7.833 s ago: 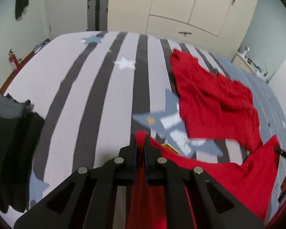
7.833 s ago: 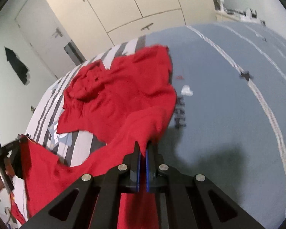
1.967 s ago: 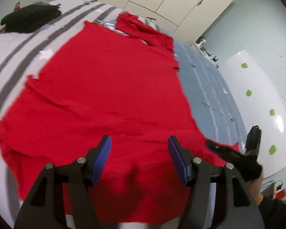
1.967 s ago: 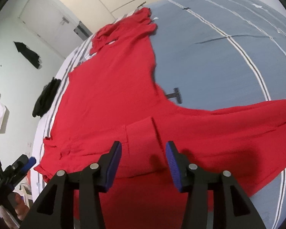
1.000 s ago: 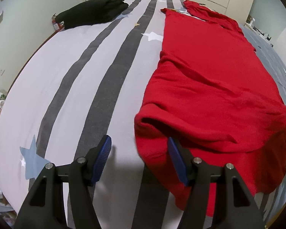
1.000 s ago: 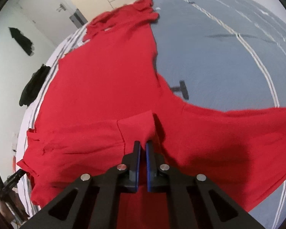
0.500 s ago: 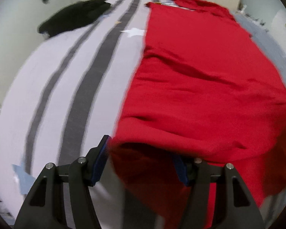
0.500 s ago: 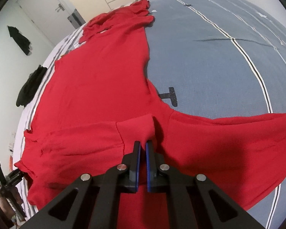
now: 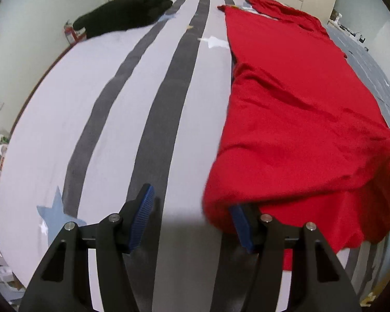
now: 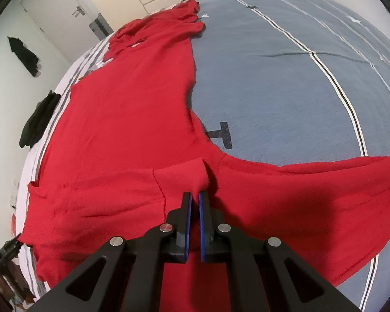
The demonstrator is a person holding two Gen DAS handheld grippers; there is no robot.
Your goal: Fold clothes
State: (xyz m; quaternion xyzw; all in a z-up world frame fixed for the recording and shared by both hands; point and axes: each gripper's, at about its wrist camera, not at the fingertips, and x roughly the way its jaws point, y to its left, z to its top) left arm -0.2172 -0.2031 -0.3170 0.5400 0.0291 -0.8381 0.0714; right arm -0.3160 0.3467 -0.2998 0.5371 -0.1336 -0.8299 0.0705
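The red garment (image 10: 132, 119) lies spread lengthwise on the bed (image 9: 96, 109), its near end draped toward the foot edge, partly over the striped cover and partly over the blue-grey one. Nearest, the right gripper (image 10: 194, 197) has its fingers pinched tight on a raised tuck of the red cloth at the near hem, likely to anchor that side while the other gets picked up. The left gripper (image 9: 192, 215) hovers at the garment's left near corner with its fingers apart; the bunched red edge touches the inner face of its right finger, and nothing is clamped. My guess is it is lining up to take that corner so both ends can be lifted for a fold. Farther up, a second red piece (image 9: 280, 7) sits crumpled near the head of the bed. A dark heap of clothing (image 9: 124, 13) rests well off at the far left corner.
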